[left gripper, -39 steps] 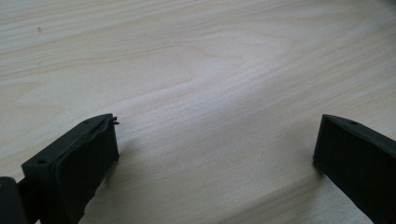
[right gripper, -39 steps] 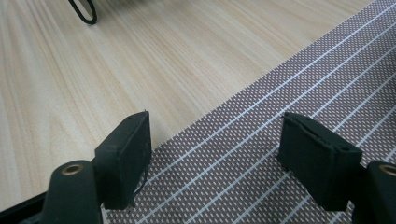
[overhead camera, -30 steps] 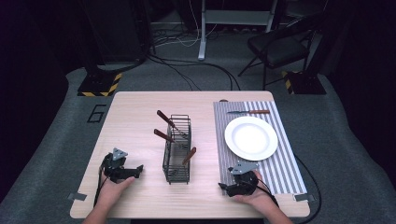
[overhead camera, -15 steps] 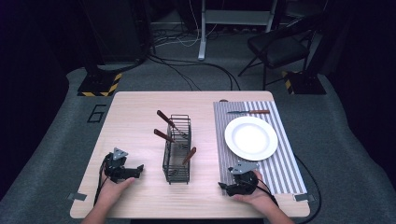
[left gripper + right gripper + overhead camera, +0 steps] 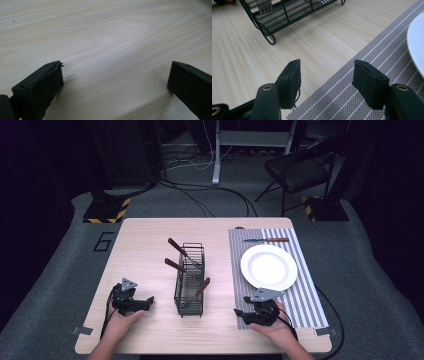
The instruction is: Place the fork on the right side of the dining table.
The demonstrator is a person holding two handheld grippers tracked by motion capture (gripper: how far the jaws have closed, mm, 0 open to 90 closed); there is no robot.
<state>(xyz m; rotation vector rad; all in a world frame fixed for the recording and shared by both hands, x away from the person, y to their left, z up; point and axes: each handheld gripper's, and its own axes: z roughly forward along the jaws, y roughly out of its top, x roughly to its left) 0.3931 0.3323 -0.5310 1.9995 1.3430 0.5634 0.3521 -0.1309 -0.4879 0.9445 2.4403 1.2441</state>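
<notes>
The left gripper [image 5: 148,301] rests on the pale wooden counter [image 5: 145,250] at the lower left of the high view, jaws spread wide with nothing between them; its own view confirms bare wood between the jaws. The right gripper [image 5: 239,313] rests at the lower centre-right, on the near left corner of the grey striped woven placemat [image 5: 305,292], jaws likewise apart and empty, straddling the mat edge.

The black wire cutlery basket [image 5: 190,277] stands at frame centre, between the 2 grippers and near both. 3 brown wooden-handled utensils [image 5: 176,265] lean in it at different angles; fork tines show in the right gripper view [image 5: 264,5]. A round white ceramic plate [image 5: 269,267] sits on the placemat at centre right, with a wooden-handled knife [image 5: 267,240] just beyond it.

Risks, as judged:
1. The basket appears light and narrow; a sideways pull on a leaning handle could tip or drag it.
2. Tines or blades could snag in the wire mesh on withdrawal.
3. The right gripper sits just beside the plate rim; a careless lift could knock the plate.
4. The mat edge could catch under a jaw and shift.
</notes>
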